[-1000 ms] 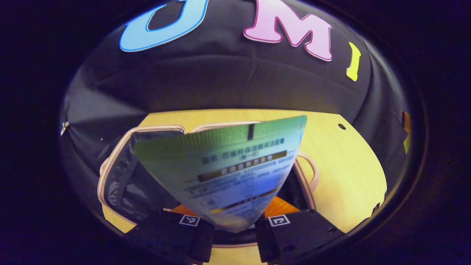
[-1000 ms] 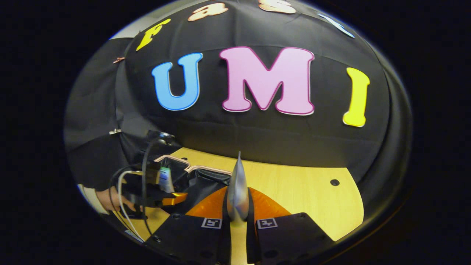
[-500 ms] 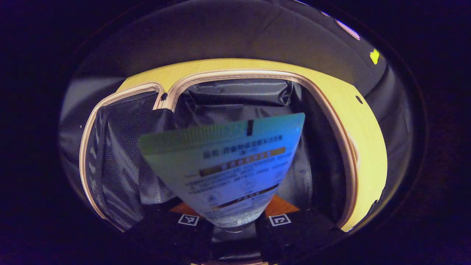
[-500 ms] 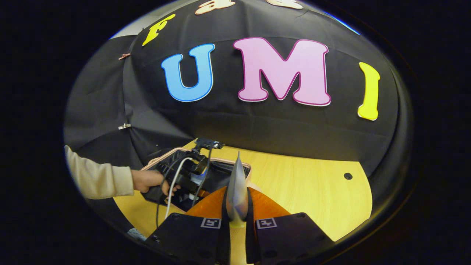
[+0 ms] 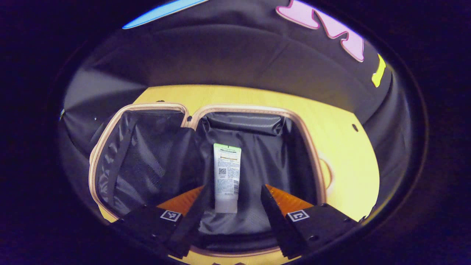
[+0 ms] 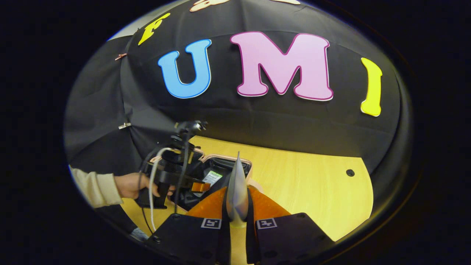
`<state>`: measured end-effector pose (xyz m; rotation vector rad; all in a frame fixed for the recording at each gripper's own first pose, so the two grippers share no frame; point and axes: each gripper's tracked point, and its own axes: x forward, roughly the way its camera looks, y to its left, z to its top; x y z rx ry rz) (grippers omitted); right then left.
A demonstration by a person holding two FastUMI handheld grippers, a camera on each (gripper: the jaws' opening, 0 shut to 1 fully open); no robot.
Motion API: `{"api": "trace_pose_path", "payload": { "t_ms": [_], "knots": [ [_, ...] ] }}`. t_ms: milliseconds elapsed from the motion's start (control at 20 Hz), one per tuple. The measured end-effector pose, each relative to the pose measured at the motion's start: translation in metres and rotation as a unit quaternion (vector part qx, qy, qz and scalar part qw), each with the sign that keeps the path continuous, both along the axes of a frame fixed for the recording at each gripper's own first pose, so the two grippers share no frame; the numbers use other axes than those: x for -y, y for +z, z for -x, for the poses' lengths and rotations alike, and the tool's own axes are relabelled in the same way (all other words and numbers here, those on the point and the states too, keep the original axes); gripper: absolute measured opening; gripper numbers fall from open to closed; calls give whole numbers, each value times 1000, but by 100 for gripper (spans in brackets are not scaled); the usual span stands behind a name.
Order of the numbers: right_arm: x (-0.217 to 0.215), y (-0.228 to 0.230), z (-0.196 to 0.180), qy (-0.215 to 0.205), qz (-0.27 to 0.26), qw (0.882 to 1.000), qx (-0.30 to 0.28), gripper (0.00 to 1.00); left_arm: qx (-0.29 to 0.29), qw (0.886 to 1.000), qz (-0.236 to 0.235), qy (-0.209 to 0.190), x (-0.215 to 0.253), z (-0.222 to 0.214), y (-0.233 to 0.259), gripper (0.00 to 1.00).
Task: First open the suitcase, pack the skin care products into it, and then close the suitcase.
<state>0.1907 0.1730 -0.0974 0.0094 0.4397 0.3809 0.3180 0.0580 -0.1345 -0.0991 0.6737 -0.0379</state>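
Note:
The suitcase [image 5: 311,147] lies open on the yellow table, pink-rimmed with black lining. A white tube with a green end [image 5: 227,176] rests flat in its right half. My left gripper [image 5: 232,200] hangs open just above the case, the tube lying loose below and between the fingers. In the right gripper view, my right gripper [image 6: 237,209] is shut on a thin silvery tube [image 6: 237,191] seen edge-on, held over the table to the right of the suitcase [image 6: 220,162]. The left gripper [image 6: 195,186] and the hand holding it hover over the case.
The yellow table [image 6: 305,191] extends to the right of the suitcase, with a small dark hole [image 6: 350,172] near its far edge. The black cloth wall rises right behind the table. A sleeve [image 6: 97,187] comes in from the left.
My left gripper opened and let go of the green-ended tube, which now lies in the suitcase. The gripper has pulled back and up. The right gripper kept still with its tube.

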Motion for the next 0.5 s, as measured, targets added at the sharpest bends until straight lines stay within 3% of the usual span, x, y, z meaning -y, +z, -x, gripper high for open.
{"api": "trace_pose_path", "payload": {
  "t_ms": [100, 300, 400, 500],
  "knots": [
    [-19, 7, -13, 8, -5, 1000, 2, 19, 59, 998, -3, 19, -17, 26, 33, 99],
    [-70, -17, -35, 43, -28, 998, -40, 19, 132, 989, -31, 60, -69, 88, 75, 95],
    [-91, -49, -44, 47, -37, 994, -93, 19, 145, 987, -41, 61, -82, 120, 81, 96],
    [-102, -86, -59, 37, -19, 991, -128, 20, 115, 989, -30, 83, -91, 151, 63, 96]
  ]
}}
